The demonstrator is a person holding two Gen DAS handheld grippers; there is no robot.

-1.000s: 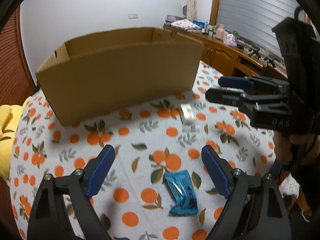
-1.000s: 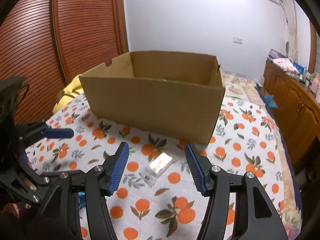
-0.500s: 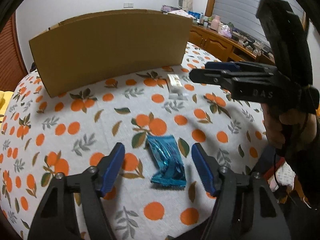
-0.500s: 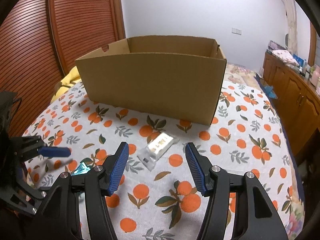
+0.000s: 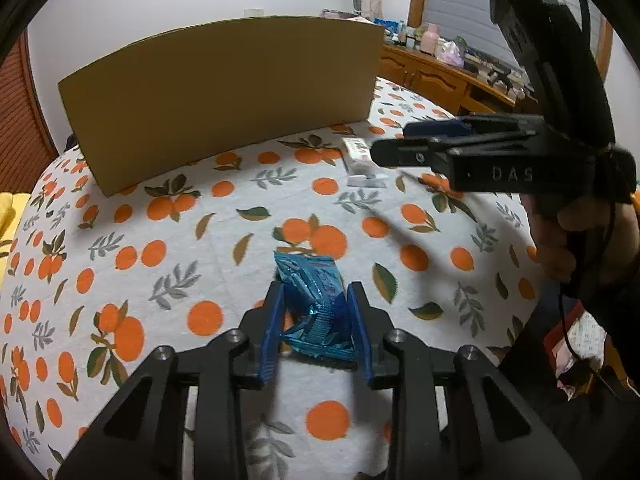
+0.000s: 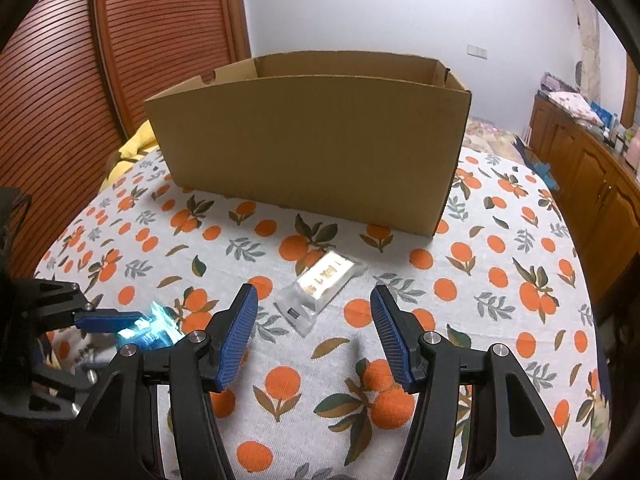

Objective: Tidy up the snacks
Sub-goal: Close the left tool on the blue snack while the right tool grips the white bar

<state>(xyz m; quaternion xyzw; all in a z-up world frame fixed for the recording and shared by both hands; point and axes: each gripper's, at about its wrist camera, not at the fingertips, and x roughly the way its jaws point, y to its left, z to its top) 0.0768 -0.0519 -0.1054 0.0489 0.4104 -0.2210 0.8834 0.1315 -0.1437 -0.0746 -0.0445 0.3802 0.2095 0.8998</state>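
Left gripper (image 5: 316,316), lower centre: ribbed blue pads pinching crinkled blue foil snack packet (image 5: 314,292). Right gripper (image 6: 314,334) spread around glossy white rectangular packet (image 6: 322,289), mid-frame; corrugated cardboard box (image 6: 308,136) behind.

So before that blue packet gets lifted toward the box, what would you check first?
1. Left gripper shut on the blue packet: ok.
2. Grip secure enough to lift: cannot tell; the foil is crumpled.
3. Cardboard box open at top: ok.
4. Room inside box: cannot tell.
5. Right gripper open, the white packet ahead of it: ok.
6. Right gripper out of the left's path: cannot tell.
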